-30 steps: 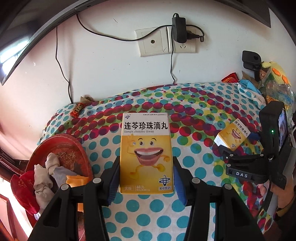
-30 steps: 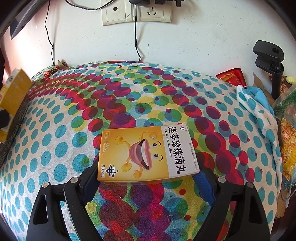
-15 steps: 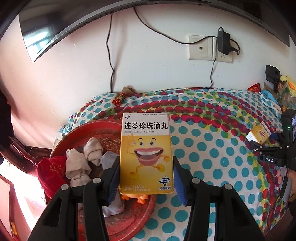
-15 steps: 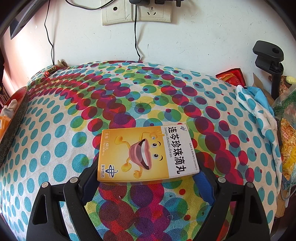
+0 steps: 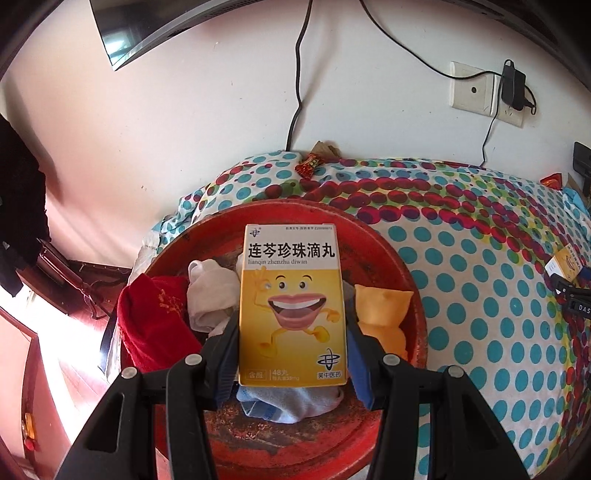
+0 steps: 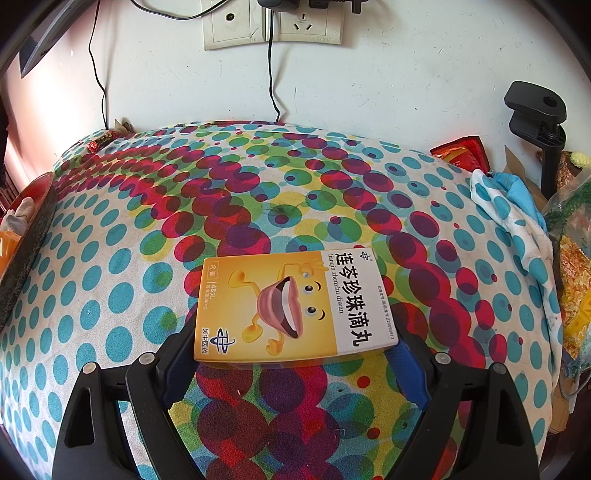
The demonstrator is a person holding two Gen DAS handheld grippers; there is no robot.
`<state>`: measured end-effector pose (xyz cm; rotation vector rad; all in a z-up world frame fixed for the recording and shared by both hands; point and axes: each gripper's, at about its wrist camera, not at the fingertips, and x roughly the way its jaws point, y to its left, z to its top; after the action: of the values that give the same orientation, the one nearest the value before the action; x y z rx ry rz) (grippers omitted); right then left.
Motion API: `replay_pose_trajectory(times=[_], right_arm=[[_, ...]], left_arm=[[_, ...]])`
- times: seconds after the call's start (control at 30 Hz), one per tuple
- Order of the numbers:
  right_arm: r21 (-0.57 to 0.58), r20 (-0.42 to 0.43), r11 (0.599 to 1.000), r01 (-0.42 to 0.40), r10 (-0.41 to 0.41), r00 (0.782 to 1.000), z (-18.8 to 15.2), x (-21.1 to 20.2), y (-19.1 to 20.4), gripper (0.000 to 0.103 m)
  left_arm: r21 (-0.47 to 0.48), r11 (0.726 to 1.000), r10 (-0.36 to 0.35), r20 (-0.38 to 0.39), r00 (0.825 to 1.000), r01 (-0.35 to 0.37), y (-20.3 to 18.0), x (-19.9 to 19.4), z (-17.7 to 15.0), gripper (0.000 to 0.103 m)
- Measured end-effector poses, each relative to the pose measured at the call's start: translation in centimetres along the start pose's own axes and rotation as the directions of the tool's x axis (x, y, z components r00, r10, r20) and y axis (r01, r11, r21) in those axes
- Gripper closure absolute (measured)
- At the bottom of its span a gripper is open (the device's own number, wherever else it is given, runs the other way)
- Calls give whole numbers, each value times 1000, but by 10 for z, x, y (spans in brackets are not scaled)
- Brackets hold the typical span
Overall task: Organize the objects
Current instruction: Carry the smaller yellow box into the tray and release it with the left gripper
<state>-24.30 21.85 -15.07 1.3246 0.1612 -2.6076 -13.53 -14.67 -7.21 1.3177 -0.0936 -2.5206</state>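
A flat, glossy yellow carton (image 5: 291,306) is being clamped between the left gripper (image 5: 291,354) jaws, beyond them a round red tray (image 5: 413,295) of soft cloths. Another glossy carton (image 6: 291,306) is being gripped lengthwise by the right gripper (image 6: 295,354).

A white wall (image 5: 221,122) is seen behind a table covered by a dotted cloth (image 6: 110,295). Sockets (image 6: 273,26) are set in the wall, and black cables (image 5: 297,92) are hung down it. A dark screen (image 5: 147,26) is mounted at upper left. Reddish wooden floor (image 5: 55,369) and dark carved furniture (image 5: 74,273) are lit brightly at the left. A black clamp (image 6: 535,114) is fixed at the right.
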Motion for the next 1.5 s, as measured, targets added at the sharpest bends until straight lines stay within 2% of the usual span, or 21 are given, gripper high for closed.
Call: replay_pose_trajectory(times=[0.5,0.7,0.87,1.17,1.4,1.5], right_arm=[[0,0,1000,3,-3,1000,0,0,0,16],[0,0,1000,4,-4,1000,-1,1,0,16],[-1,0,1000,5,-5,1000,-1,1,1,16],[-1,0,1000,6,-6,1000,-1,1,2,16],[8,9,999,34,-34,999,1,0,2,18],[11,11,999,47,-47,999,1,-4,7,18]], left_arm=[[-61,998,26,-41,999,-28,49,32,0,50],[-27,999,28,-62,998,-30,47,41,3,50],[-35,999,38,-89,995,-42,47,46,3,50],[-54,999,2,-106,994,-7,53,35,-1,46],[2,1000,31,-54,998,-31,47,7,-10,45],[1,1000,19,-40,999,-19,49,-5,-14,45]])
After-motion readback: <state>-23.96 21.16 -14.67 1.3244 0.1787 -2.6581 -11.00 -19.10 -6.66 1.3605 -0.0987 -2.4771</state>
